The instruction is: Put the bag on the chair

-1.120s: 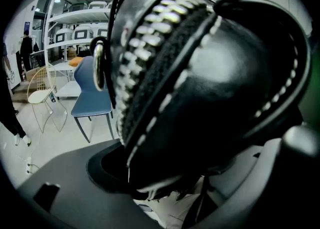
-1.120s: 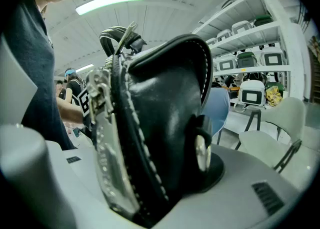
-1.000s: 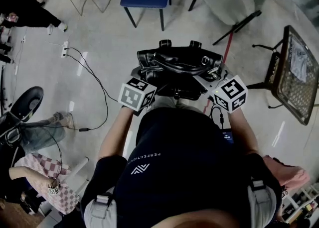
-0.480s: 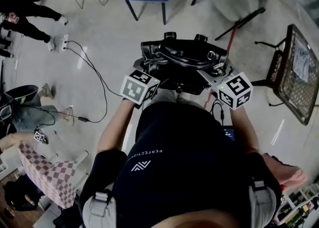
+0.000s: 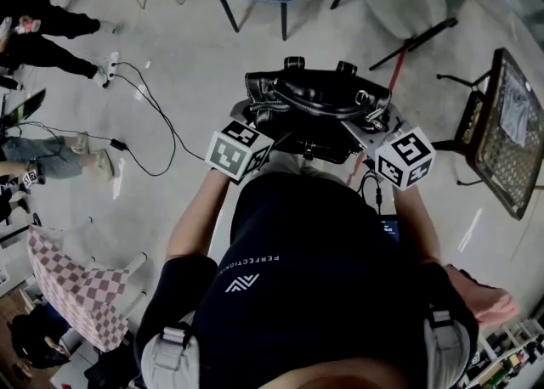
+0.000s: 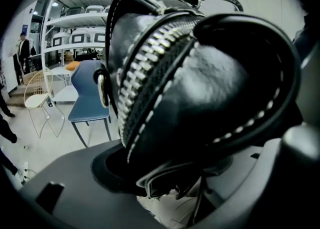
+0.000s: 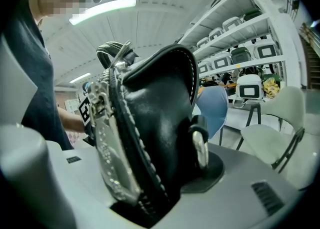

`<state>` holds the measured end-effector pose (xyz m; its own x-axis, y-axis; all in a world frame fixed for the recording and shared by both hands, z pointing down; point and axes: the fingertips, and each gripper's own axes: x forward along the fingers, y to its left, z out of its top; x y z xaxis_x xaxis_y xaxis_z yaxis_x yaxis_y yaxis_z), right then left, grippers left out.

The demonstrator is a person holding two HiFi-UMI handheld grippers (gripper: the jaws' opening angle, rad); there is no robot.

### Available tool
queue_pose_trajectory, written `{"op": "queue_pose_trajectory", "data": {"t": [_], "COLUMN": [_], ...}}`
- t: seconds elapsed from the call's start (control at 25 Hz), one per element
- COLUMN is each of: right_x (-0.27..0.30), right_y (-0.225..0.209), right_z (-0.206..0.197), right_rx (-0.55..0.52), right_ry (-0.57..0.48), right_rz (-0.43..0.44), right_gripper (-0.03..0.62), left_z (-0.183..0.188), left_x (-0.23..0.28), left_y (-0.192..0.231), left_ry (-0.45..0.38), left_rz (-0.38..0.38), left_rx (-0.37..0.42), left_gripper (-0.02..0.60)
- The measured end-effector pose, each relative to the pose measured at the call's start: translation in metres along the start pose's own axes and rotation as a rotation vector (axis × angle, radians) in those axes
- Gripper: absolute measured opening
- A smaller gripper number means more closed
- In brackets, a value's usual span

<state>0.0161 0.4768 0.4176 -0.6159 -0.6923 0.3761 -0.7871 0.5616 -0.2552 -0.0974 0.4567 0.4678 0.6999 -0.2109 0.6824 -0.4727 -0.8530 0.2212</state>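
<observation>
As the left gripper (image 5: pixel 252 120) closes its jaws on the black leather handbag (image 5: pixel 316 107) at nine o'clock, the right gripper (image 5: pixel 372 124) clamps its three-o'clock end.

Pale concrete floor (image 5: pixel 187 56); white shelving (image 6: pixel 75 23); ceiling strip light (image 7: pixel 102 10).

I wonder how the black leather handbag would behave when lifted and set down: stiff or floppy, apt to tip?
The black leather handbag probably sags somewhat, since its padded sides bulge softly. Its glossy surface looks fairly slippery. The stitched strap handle lies loose over the top, so it may swing or snag.
</observation>
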Motion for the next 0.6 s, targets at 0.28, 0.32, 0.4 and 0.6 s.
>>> {"op": "queue_pose_trajectory", "data": {"t": [0.28, 0.32, 0.4, 0.6], "right_x": [0.011, 0.014, 0.020, 0.042], "right_y": [-0.007, -0.008, -0.009, -0.011], "right_z": [0.007, 0.008, 0.011, 0.022], "right_rx": [0.018, 0.024, 0.028, 0.002], "right_ry": [0.005, 0.003, 0.003, 0.021], "right_rz": [0.004, 0.002, -0.001, 0.005], "right_gripper": [0.238, 0.238, 0.236, 0.235], "left_z": [0.006, 0.008, 0.009, 0.010], "left_x": [-0.002, -0.002, -0.003, -0.005], "left_y": [0.013, 0.016, 0.023, 0.045], "left_ry": [-0.064, -0.069, -0.073, -0.075], "left_rz": [0.028, 0.031, 0.034, 0.045], "left_rx": [-0.016, -0.012, -0.010, -0.026], "left_gripper": [0.328, 0.325, 0.322, 0.314]}}
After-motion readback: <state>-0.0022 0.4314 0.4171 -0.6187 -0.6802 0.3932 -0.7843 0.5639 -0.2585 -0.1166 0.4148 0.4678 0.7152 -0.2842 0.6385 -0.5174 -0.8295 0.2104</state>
